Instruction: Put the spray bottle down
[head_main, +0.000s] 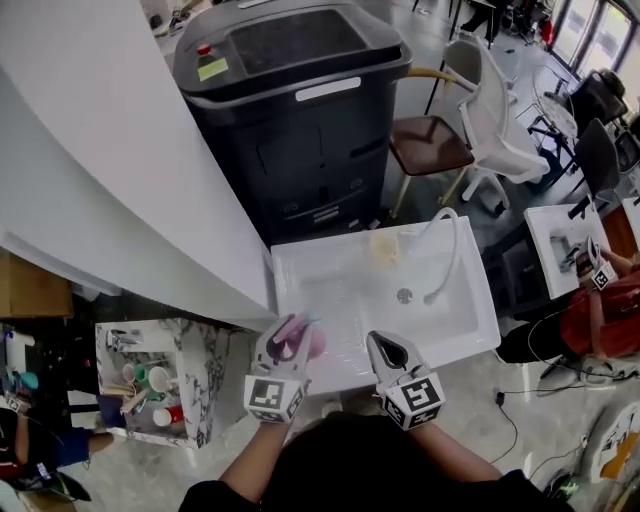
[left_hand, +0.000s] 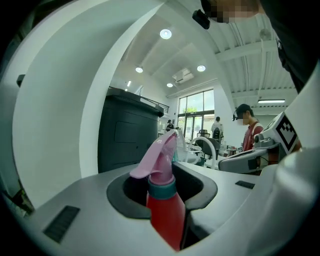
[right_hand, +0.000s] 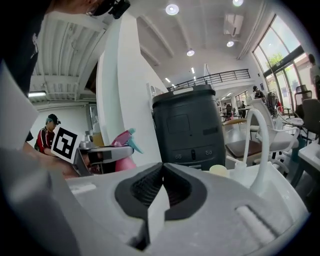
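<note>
Your left gripper (head_main: 288, 340) is pinching the spray bottle (left_hand: 165, 212). Its dark pads press either side of the red body just under the teal collar, and the pink trigger head pokes out past the jaws. The bottle sits at the near left corner of the white sink (head_main: 345, 285), over its front rim. From above I can't tell whether its base touches the rim.

Your right gripper (head_main: 385, 350) is beside it at the same front rim, nearer the middle of the sink. Its jaws are pressed together with nothing between them. The two grippers are close but not touching.

Inside the sink, the drain (head_main: 404, 295) lies right of centre. A white curved faucet hose (head_main: 455, 250) arches over the basin from the far right corner. A pale yellow round thing (head_main: 385, 248) rests by the sink's back wall.

A big black bin-like machine (head_main: 300, 100) stands right behind the sink. A chair with a brown seat (head_main: 430, 140) is beyond the sink's far right corner. To the left of the sink is a marble-patterned stand (head_main: 195, 345) holding several small cups (head_main: 158, 380).
</note>
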